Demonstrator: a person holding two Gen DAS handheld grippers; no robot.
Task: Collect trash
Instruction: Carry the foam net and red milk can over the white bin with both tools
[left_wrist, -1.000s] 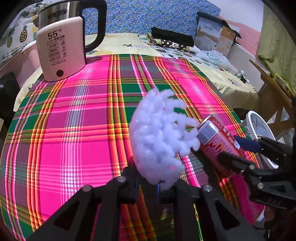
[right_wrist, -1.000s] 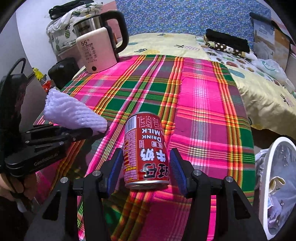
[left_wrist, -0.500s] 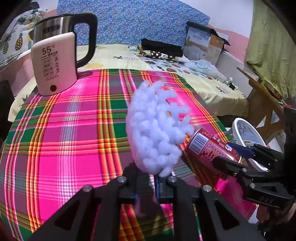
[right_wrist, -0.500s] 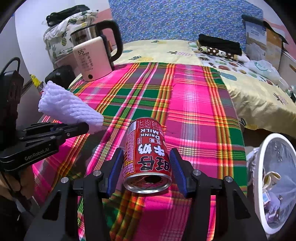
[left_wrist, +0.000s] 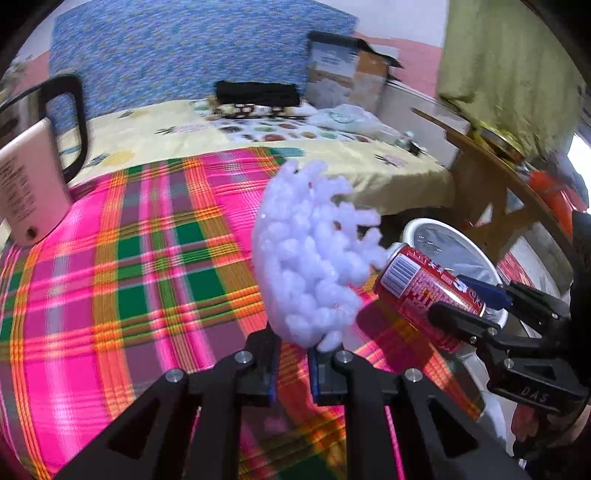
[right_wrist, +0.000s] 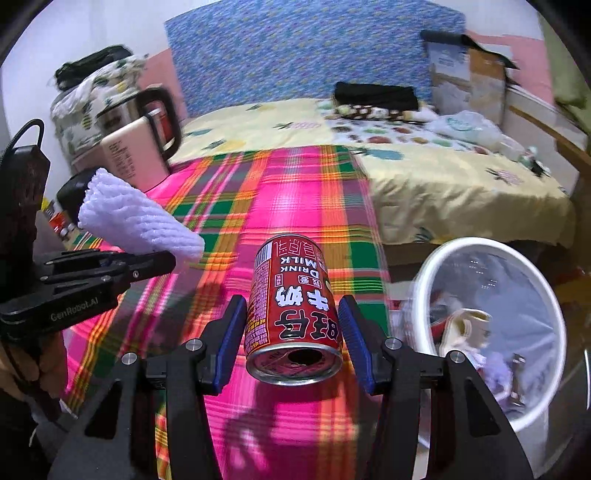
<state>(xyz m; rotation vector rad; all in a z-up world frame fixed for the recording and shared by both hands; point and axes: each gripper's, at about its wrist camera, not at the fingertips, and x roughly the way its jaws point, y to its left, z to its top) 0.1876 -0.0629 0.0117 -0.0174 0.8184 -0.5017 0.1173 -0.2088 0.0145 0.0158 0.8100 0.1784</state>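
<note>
Red can (right_wrist: 293, 314) clamped in right tongs (right_wrist: 291, 343) beside white bin (right_wrist: 480, 251).

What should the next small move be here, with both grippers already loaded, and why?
Probably carry the right gripper a little further right, until the red milk can hangs over the white trash bin, then open. The can is clamped and clear of the plaid cloth, and the bin sits just beside it. The left gripper with its foam net can follow.
</note>
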